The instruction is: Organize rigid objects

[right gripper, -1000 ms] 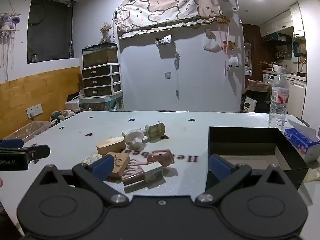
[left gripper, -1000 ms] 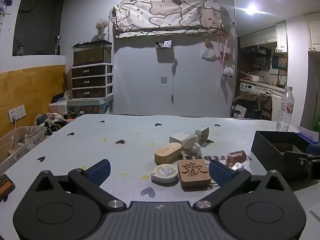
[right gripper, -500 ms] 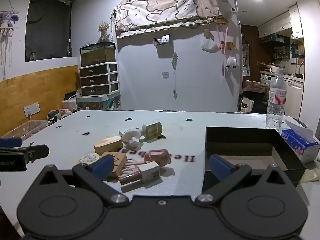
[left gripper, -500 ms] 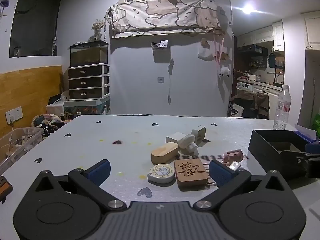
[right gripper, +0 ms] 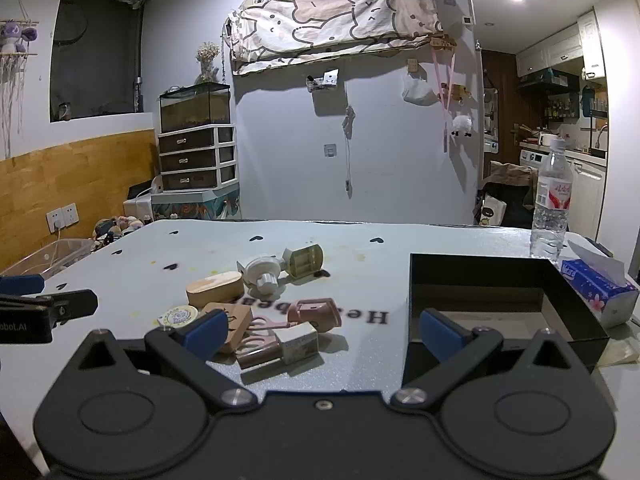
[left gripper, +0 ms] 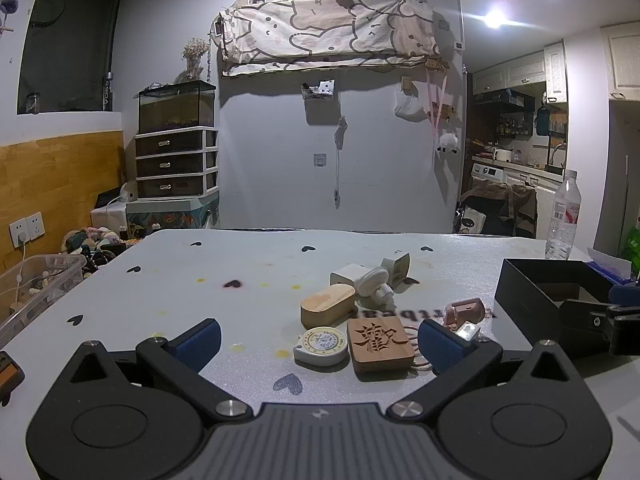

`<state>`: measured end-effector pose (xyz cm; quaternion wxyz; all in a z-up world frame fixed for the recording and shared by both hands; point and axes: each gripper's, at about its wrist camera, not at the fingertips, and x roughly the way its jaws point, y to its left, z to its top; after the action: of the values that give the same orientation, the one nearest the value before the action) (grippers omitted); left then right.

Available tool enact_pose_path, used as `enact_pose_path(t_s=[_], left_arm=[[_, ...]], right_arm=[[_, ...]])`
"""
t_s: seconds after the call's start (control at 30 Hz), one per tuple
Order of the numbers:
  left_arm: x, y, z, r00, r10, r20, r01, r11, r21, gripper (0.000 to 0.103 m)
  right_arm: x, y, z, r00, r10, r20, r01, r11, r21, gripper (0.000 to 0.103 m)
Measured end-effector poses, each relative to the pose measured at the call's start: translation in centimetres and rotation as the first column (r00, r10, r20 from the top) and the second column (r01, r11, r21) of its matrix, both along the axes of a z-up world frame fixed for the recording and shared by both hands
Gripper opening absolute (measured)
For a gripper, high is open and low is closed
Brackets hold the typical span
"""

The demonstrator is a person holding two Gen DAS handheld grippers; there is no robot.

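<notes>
In the left wrist view, a clear plastic storage bin [left gripper: 38, 286] sat at the left edge of the frame, beyond the pale grey table with black heart marks [left gripper: 248, 280]. The left gripper [left gripper: 318, 340] filled the lower frame, its blue-padded fingers [left gripper: 198, 342] spread wide and released, grasping nothing. Just right of centre lay the clutter: a round white tape measure [left gripper: 320, 346] touching a square wooden block carved with a character [left gripper: 379, 342], an oval light-wood box [left gripper: 329, 305] behind them, then a white round knob-shaped piece [left gripper: 374, 282] and a white cube charger [left gripper: 347, 275]. A pink plastic clip [left gripper: 466, 310] lay further right, near the open black rectangular box [left gripper: 524, 300] at the right edge.

In the right wrist view, the same pile lay left of centre: the tape measure [right gripper: 181, 315], wooden block [right gripper: 236, 326] and oval box [right gripper: 215, 289], with a yellowish translucent cap [right gripper: 306, 260] behind and a small white-and-brown rectangular item [right gripper: 298, 342] nearest the camera. The right gripper [right gripper: 318, 332] was likewise open and empty, its right finger [right gripper: 438, 332] in front of the black box's near wall [right gripper: 480, 276]. A clear water bottle [right gripper: 552, 204] and a blue tissue pack [right gripper: 596, 286] stood at the right.
</notes>
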<state>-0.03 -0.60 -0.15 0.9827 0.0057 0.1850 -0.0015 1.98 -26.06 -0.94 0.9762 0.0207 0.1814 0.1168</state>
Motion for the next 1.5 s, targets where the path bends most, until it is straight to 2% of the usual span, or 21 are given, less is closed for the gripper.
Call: enact_pose_path(t_s=[1.5], left_arm=[[-0.02, 0.18, 0.04, 1.0, -0.002, -0.001, 0.002, 1.0, -0.002, 0.103]], right_arm=[[-0.17, -0.08, 0.18, 1.0, -0.004, 0.001, 0.004, 1.0, -0.009, 0.103]])
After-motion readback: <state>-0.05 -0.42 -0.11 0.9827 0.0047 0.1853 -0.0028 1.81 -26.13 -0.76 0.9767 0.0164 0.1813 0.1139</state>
